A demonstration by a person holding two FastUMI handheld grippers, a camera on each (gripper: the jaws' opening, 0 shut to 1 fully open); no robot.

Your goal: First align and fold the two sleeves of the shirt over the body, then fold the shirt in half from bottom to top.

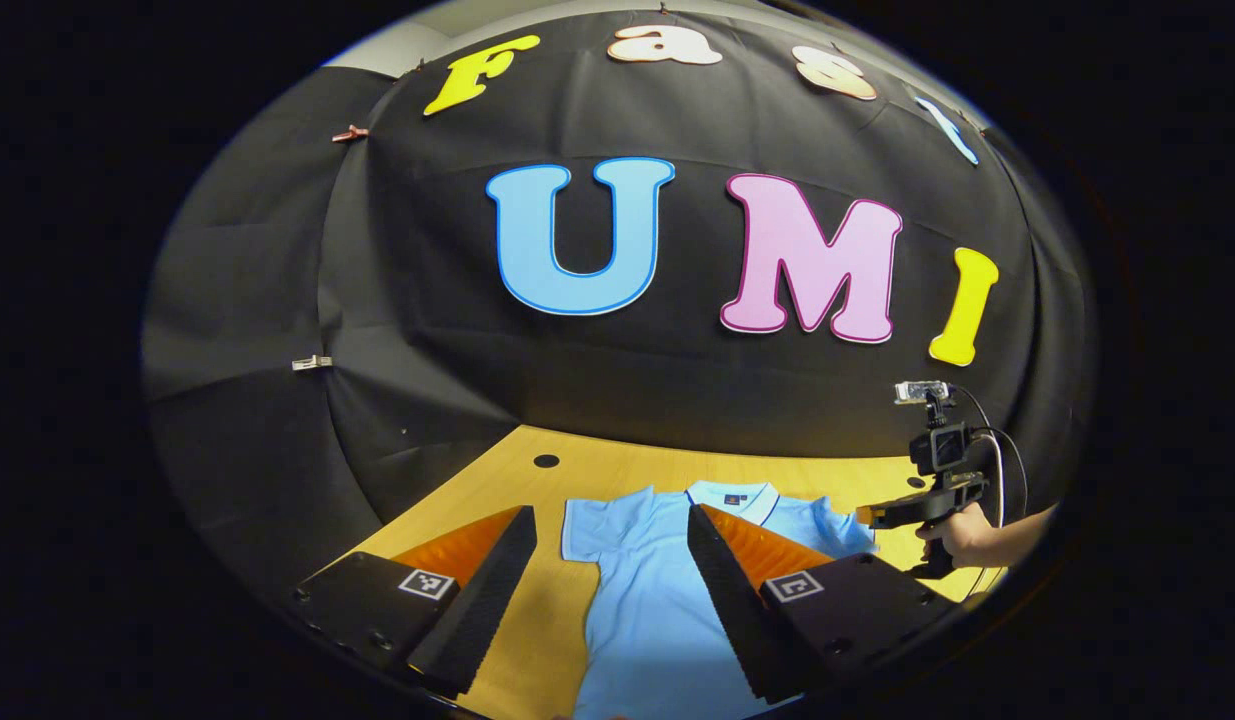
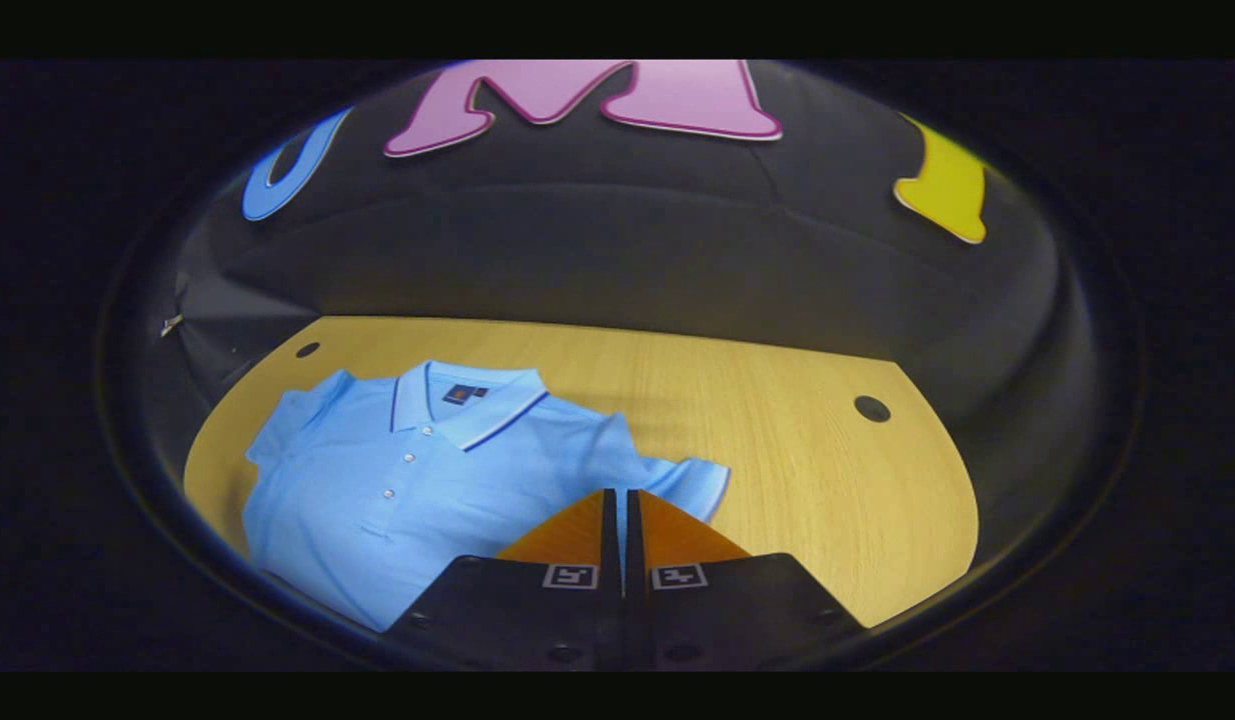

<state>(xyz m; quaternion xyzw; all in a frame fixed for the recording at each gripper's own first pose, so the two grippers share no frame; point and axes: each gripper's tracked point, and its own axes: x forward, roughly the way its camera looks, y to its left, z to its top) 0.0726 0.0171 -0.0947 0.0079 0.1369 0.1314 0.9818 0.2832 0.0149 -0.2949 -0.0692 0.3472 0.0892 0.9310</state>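
Between the left hand-held gripper's (image 1: 609, 525) wide-spread fingers lies the light blue polo shirt (image 1: 649, 590), flat on the wooden tabletop (image 1: 627, 470), collar (image 1: 732, 495) toward the far edge; nothing held. Right hand-held gripper (image 2: 619, 500): fingers nearly together with only a thin slit, tips at the shirt's near sleeve (image 2: 677, 478); cannot tell if cloth is pinched. A hand (image 1: 962, 540) carries it, beside the shirt.
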